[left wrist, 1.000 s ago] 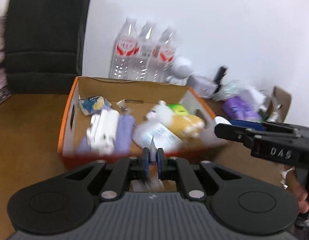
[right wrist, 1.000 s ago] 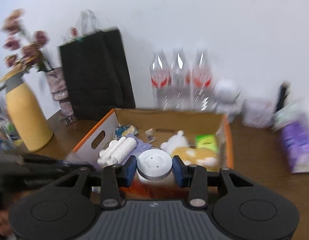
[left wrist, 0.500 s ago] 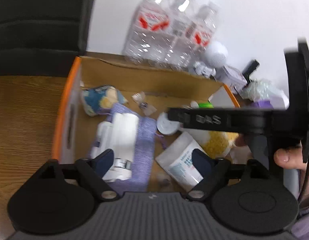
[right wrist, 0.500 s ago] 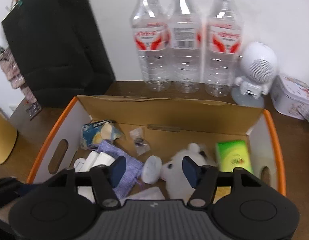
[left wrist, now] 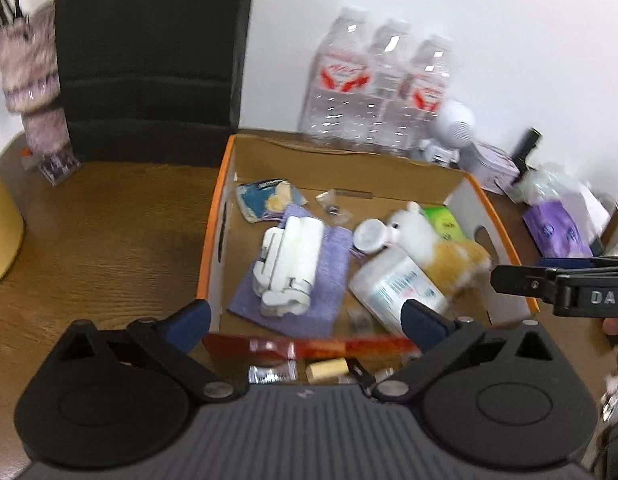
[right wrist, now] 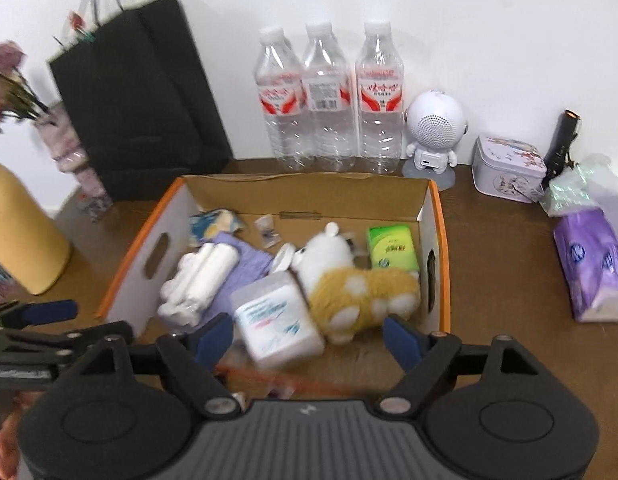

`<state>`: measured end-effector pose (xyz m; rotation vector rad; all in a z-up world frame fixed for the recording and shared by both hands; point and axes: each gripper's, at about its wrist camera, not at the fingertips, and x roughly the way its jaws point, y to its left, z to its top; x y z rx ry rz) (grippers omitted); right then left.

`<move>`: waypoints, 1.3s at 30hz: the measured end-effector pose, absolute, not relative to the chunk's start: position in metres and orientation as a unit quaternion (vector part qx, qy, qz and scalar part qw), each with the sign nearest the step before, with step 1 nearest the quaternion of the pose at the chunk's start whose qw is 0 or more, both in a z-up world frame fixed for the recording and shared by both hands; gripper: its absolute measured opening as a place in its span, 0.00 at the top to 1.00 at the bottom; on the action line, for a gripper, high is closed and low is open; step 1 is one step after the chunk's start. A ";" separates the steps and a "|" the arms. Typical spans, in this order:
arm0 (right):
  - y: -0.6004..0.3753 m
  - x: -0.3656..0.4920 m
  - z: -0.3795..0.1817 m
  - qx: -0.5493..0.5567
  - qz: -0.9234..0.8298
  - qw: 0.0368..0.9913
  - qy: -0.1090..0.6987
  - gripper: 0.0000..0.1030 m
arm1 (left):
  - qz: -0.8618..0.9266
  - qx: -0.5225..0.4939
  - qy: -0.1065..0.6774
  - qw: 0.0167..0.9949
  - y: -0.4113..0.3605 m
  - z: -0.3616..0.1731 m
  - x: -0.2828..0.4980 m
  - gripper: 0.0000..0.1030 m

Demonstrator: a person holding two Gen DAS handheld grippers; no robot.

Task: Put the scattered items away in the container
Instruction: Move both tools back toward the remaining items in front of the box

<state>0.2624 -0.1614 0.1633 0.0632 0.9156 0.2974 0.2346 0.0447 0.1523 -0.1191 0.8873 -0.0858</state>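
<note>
Three bottles [right wrist: 329, 96] line the white wall at 12 o'clock behind the cardboard box [right wrist: 437, 216] on the brown desk [left wrist: 109, 220]. Bare desk at 9 o'clock. Left tool [left wrist: 305, 316] and right tool [right wrist: 309, 340] both opening, nothing between; items lie inside the box.

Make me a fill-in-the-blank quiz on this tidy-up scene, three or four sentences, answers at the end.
1. Behind the cardboard box stand ___ clear water bottles.
2. The plush toy lies ___ the box.
3. The green packet sits in the box next to the plush toy's ___ end.
4. The purple tissue pack lies ___ the box, on the table.

Missing words: three; inside; white; outside
</note>
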 end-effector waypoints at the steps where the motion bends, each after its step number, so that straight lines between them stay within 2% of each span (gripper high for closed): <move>1: -0.164 0.249 0.164 0.043 0.144 0.891 0.428 0.17 | -0.037 -0.052 0.417 0.907 0.040 0.155 0.223 0.00; 6: -0.174 0.161 0.148 0.084 0.139 0.917 0.364 0.13 | -0.032 -0.039 0.305 0.951 0.027 0.152 0.133 0.00; 9: -0.177 0.101 0.124 0.075 0.157 0.930 0.325 0.10 | -0.033 -0.014 0.279 0.960 0.021 0.130 0.078 0.00; 12: -0.177 0.058 0.094 0.050 0.146 0.942 0.298 0.10 | -0.029 -0.005 0.292 0.956 0.015 0.093 0.042 0.00; 14: -0.177 0.044 0.073 0.041 0.117 0.944 0.307 0.10 | -0.022 0.007 0.318 0.948 0.013 0.070 0.030 0.00; 20: -0.167 0.015 0.034 -0.010 0.102 0.943 0.317 0.10 | -0.001 -0.012 0.338 0.941 0.018 0.042 0.006 0.00; 34: -0.160 0.018 0.022 -0.005 0.114 0.933 0.342 0.11 | 0.000 0.004 0.346 0.938 0.014 0.026 0.007 0.00; 39: -0.160 0.025 0.034 -0.028 0.097 0.943 0.317 0.12 | -0.001 0.003 0.346 0.938 0.014 0.026 0.007 0.00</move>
